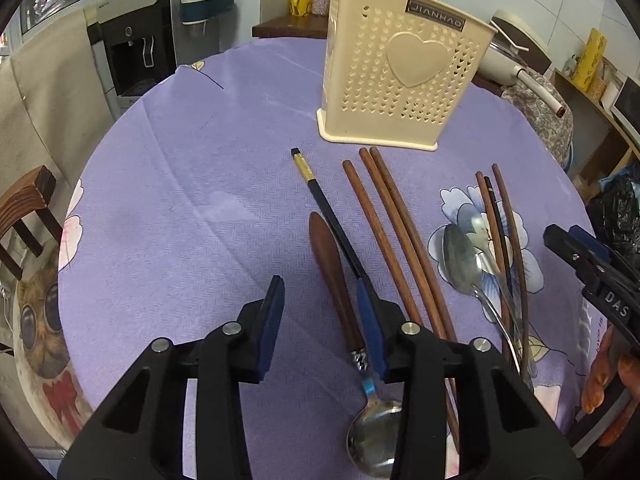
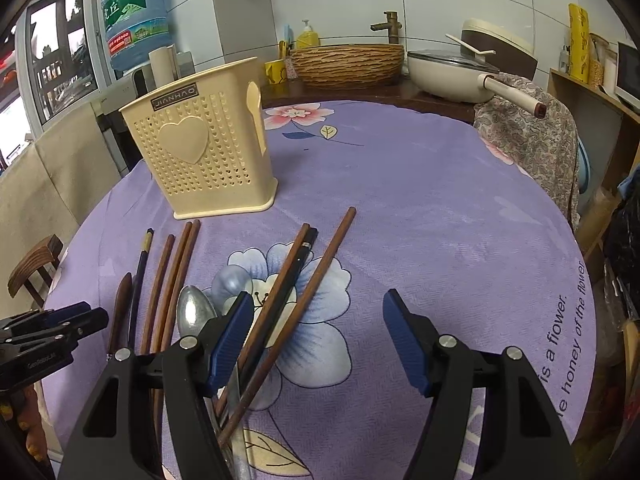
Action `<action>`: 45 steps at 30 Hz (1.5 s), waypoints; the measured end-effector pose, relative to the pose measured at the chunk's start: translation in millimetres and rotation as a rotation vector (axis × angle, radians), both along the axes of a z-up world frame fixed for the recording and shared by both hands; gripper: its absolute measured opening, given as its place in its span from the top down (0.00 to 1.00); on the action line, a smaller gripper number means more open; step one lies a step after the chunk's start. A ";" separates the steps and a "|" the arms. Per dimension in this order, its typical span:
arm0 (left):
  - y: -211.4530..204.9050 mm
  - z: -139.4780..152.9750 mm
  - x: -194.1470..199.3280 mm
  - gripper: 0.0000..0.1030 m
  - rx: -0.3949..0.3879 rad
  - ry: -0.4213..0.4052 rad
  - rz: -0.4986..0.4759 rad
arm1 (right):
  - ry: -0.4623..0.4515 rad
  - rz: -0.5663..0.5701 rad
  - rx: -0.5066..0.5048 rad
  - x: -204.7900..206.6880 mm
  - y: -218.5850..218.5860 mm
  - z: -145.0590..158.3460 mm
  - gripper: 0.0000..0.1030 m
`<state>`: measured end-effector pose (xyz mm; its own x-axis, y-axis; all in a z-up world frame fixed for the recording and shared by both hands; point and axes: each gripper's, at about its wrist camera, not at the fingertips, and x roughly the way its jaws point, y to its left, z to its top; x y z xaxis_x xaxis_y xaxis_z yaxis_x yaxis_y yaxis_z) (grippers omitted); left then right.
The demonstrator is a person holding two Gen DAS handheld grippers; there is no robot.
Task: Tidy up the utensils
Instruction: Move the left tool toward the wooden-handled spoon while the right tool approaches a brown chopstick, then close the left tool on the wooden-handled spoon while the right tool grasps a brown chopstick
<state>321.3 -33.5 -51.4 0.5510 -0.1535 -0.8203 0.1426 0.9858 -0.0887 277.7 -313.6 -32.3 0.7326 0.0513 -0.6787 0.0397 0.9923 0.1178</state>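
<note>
You are working at the pick-up step of sorting utensils: nothing is in the cream perforated utensil holder (image 1: 404, 76) yet as far as the views show, though its inside is hidden. Every utensil is lying on the purple floral tablecloth (image 1: 180, 200) in front of the holder.

Your left gripper (image 1: 324, 320) is hovering partly open, nearer you than the holder. The wooden-handled spoon (image 1: 340, 292) is lying between its jaws, and the black chopstick (image 1: 332, 216) is running along the right-hand jaw. The pads are not pressing on either, so this gripper is holding nothing.

Your right gripper (image 2: 320, 340) is standing wider open, also empty. A bundle of brown and black chopsticks (image 2: 288, 300) is crossing past its left finger, with a steel spoon (image 2: 196, 312) just beside it.

Judging from this, the next move is calling for lowering each gripper onto one utensil and closing it, then carrying the utensil up into the holder's open top.
</note>
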 end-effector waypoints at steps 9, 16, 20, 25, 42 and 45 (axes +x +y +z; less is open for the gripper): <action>-5.7 -12.6 20.1 0.78 -0.011 0.058 0.021 | 0.008 0.001 -0.014 10.3 -0.6 -2.9 0.36; -3.9 -13.3 28.7 0.79 -0.024 0.080 0.029 | 0.055 -0.049 -0.019 38.9 -7.5 -8.0 0.50; -7.3 -13.3 31.2 0.80 -0.007 0.080 0.030 | 0.115 -0.062 0.009 61.3 -11.3 -14.4 0.59; -8.8 -13.7 31.3 0.82 -0.002 0.078 0.039 | 0.185 -0.096 0.026 88.6 -13.1 -27.0 0.68; -14.2 -14.2 27.9 0.83 0.025 0.060 0.061 | 0.171 -0.117 -0.038 101.0 5.1 -33.0 0.93; -14.2 -13.9 29.4 0.83 0.022 0.066 0.064 | 0.177 -0.119 -0.018 102.9 4.3 -33.1 0.93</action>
